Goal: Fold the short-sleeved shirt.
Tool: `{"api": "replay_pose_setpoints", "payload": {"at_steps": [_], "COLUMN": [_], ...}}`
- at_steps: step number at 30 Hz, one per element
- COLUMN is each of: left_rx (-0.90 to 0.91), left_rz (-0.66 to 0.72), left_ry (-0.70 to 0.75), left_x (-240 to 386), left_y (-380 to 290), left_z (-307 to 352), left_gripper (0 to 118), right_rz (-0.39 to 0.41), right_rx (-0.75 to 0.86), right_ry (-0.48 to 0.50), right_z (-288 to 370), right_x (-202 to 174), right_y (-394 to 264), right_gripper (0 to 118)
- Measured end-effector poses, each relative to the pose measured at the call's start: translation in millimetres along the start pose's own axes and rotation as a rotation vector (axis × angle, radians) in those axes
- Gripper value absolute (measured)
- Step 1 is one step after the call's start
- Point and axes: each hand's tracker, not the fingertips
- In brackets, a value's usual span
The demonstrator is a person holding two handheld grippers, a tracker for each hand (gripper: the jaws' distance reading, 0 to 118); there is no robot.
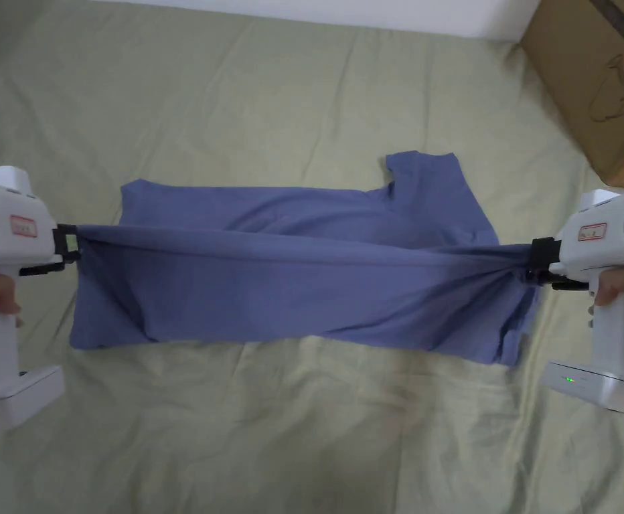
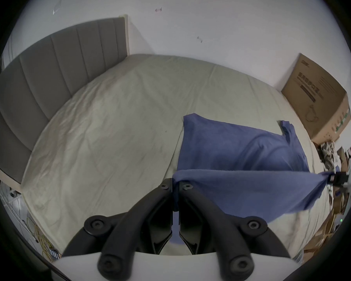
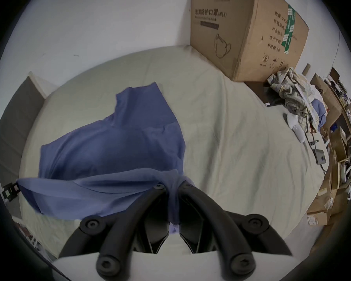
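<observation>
You hold the blue shirt taut above the bed, left gripper and right gripper both clamped on it — first lengthwise fold looks underway, further folds remain.

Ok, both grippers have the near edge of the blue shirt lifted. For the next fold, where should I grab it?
Probably the far long edge of the shirt, which lies flat on the sheet: the hem corner at your left and the shoulder beside the sleeve at your right. Come in from the two ends, fingers low, since the lifted layer hangs over the middle.
</observation>
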Motion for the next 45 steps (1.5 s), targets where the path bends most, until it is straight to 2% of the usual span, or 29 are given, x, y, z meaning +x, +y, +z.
{"api": "replay_pose_setpoints", "payload": {"at_steps": [3,5,6,7,8,9,10,11,16,20,22,24,25,26,28,29,30,31,32,33,34,37,45], "left_rx": [-0.053,-0.067,-0.070,-0.071,-0.068,-0.064,-0.038,0.011,0.199,0.375,0.434,0.488,0.519,0.540,0.570,0.582,0.589,0.592,0.597,0.605,0.610,0.602,0.546], "left_rz": [0.007,-0.011,-0.020,-0.027,-0.026,-0.026,-0.027,-0.027,-0.053,-0.064,-0.038,-0.037,-0.054,-0.074,-0.150,-0.174,-0.173,-0.172,-0.164,-0.150,-0.141,-0.156,-0.181], "left_ry": [0.046,0.088,0.123,0.132,0.129,0.132,0.136,0.140,0.101,0.105,0.103,0.096,0.097,0.108,0.103,0.095,0.088,0.076,0.059,0.046,0.034,0.000,-0.018], "left_x": [7.0,15.0,15.7,15.3,13.7,15.8,14.4,13.0,6.9,14.7,9.3,8.9,9.2,10.3,14.5,20.7,21.8,22.7,23.0,22.4,23.4,23.3,21.3], "left_y": [11.0,4.9,4.1,3.8,3.4,-0.2,-1.5,-3.1,-20.3,-58.0,-77.0,-97.4,-105.6,-113.6,-127.8,-131.6,-136.9,-140.8,-144.1,-145.1,-148.8,-154.0,-139.3], "left_z": [-38.8,-52.3,-59.8,-64.9,-67.2,-63.3,-59.0,-51.8,-0.8,62.4,80.6,102.8,111.6,119.6,134.9,144.8,150.7,156.6,161.4,163.2,167.0,173.2,168.5], "left_gripper": [4,25,49,71,87,103,107,108,108,108,108,103,96,83,48,35,14,14,8,0,0,0,0], "right_rz": [-0.043,-0.045,-0.042,-0.025,0.002,0.029,0.042,0.049,0.077,0.100,0.099,0.097,0.091,0.084,0.079,0.081,0.086,0.084,0.082,0.078,0.081,0.091,0.081], "right_rx": [-0.051,-0.063,-0.063,-0.058,-0.046,-0.037,-0.021,0.022,0.264,0.511,0.583,0.623,0.636,0.660,0.680,0.688,0.686,0.685,0.690,0.691,0.695,0.669,0.674], "right_ry": [-0.004,-0.008,-0.020,-0.042,-0.059,-0.070,-0.075,-0.088,-0.049,0.031,0.033,0.060,0.063,0.066,0.073,0.078,0.095,0.121,0.139,0.137,0.141,0.207,0.199], "right_z": [-33.8,-50.1,-56.1,-62.1,-64.0,-64.6,-61.3,-55.5,6.1,75.0,102.8,123.3,132.2,138.8,150.8,154.6,158.4,158.4,160.9,162.9,164.3,164.9,161.2], "right_x": [-3.8,-8.7,-11.4,-10.9,-11.5,-11.4,-10.4,-7.3,-3.6,-11.2,-18.6,-23.8,-26.6,-29.9,-35.6,-37.5,-39.6,-37.8,-39.6,-42.1,-45.1,-42.2,-46.1], "right_y": [11.4,14.2,14.5,15.0,14.7,14.0,12.5,10.4,-12.7,-59.8,-89.9,-115.5,-127.7,-137.6,-154.3,-160.0,-164.3,-166.4,-169.3,-171.4,-173.6,-173.8,-175.1], "right_gripper": [5,6,15,32,56,91,105,108,108,108,108,107,106,102,90,77,44,44,35,11,0,0,0]}}
